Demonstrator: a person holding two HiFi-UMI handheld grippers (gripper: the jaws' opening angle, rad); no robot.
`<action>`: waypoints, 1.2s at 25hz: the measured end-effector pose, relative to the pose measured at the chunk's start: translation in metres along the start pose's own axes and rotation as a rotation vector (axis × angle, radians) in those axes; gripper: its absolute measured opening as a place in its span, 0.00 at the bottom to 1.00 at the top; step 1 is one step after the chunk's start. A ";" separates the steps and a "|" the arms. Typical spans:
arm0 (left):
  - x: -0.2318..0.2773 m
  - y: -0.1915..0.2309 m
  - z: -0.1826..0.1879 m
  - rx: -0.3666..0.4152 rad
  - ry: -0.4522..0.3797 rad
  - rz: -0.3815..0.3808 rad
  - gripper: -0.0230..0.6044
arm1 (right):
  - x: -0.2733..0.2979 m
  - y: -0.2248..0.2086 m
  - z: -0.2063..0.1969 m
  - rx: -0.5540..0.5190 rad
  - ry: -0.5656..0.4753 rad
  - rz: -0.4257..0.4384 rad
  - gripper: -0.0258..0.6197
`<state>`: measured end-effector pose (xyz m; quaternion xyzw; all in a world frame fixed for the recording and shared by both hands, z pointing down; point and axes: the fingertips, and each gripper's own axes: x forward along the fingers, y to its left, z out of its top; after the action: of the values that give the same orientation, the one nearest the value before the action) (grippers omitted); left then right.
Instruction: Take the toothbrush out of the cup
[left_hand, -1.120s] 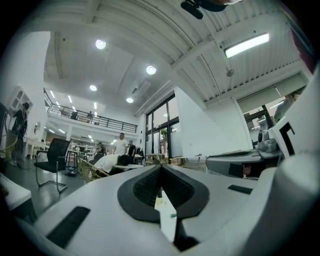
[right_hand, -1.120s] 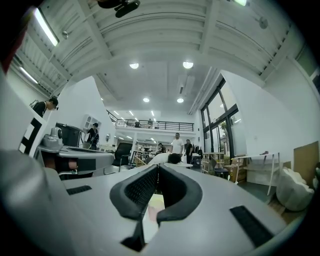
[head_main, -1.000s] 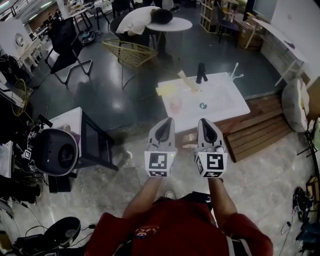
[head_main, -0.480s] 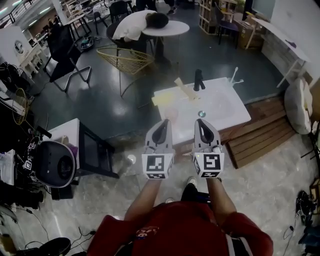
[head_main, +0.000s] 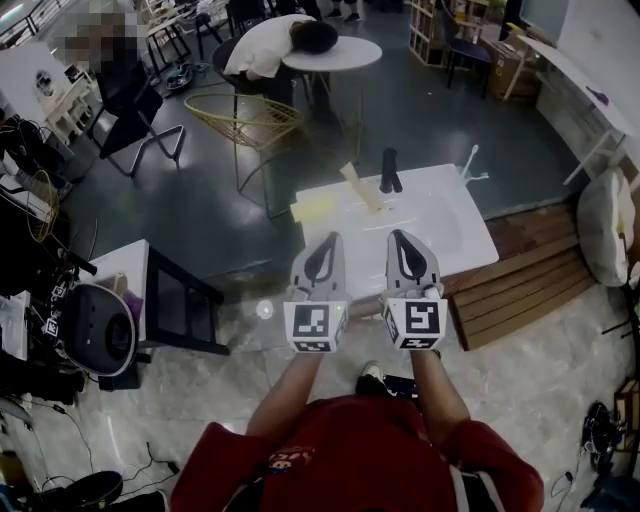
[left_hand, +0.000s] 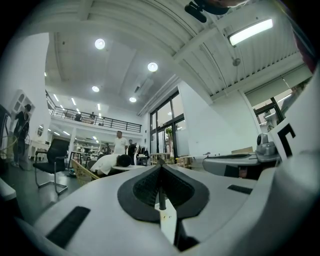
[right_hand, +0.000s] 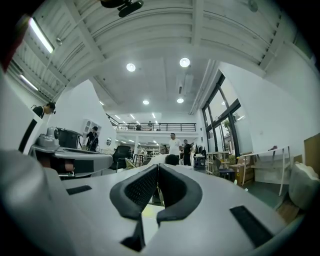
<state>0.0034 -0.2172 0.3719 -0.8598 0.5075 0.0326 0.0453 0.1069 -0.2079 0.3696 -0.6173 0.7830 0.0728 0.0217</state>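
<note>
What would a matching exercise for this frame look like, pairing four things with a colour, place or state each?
Things:
1. left gripper
2. wire chair
3. faucet
4. wooden pallet

Descriptions:
A. black
B. jaws shut, nothing between them
C. on the floor, right of the white sink top
D. yellow

Pairs: 1-B, 2-D, 3-A, 4-C

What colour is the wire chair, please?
The wire chair is yellow; the head view shows it best.
</note>
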 end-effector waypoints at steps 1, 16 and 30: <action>0.007 -0.003 0.000 0.003 0.000 0.005 0.08 | 0.003 -0.007 -0.002 0.003 0.001 0.004 0.08; 0.056 -0.009 0.002 0.004 -0.004 0.073 0.08 | 0.036 -0.048 -0.011 0.012 0.015 0.061 0.08; 0.072 0.013 -0.011 0.004 0.000 0.028 0.08 | 0.065 -0.033 -0.023 -0.001 0.049 0.038 0.08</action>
<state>0.0272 -0.2870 0.3754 -0.8525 0.5196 0.0322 0.0468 0.1248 -0.2811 0.3817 -0.6041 0.7947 0.0586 0.0010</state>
